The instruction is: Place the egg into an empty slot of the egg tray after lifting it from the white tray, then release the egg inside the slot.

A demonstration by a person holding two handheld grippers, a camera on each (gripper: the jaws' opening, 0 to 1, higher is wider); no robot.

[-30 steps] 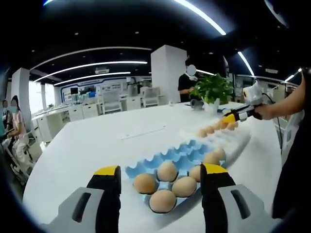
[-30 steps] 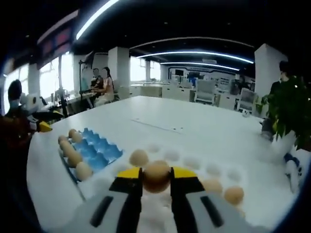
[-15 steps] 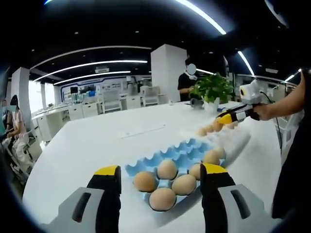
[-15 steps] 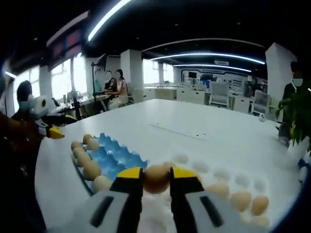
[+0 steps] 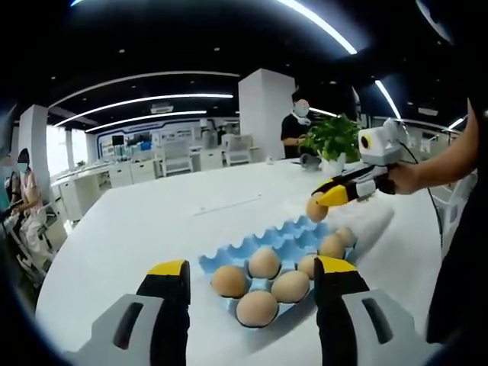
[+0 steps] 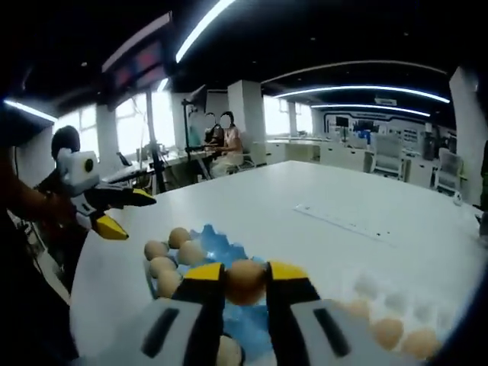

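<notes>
- Egg tray (image 5: 293, 242), the blue one at lower centre of the left gripper view, is now sitting under the carried load; six eggs are filling its near end, and the far slots are looking empty.
- The right gripper (image 5: 326, 200), which was over the white tray (image 6: 396, 301) a second ago, is moving across, clamped on the egg (image 6: 245, 281).
- The left gripper (image 5: 252, 276) is hovering wide open, holding nothing.
- Lowering into a free slot is probably coming next.

Blue egg tray (image 5: 268, 245) – brown eggs (image 5: 258, 308) – white table (image 5: 152, 229).
</notes>
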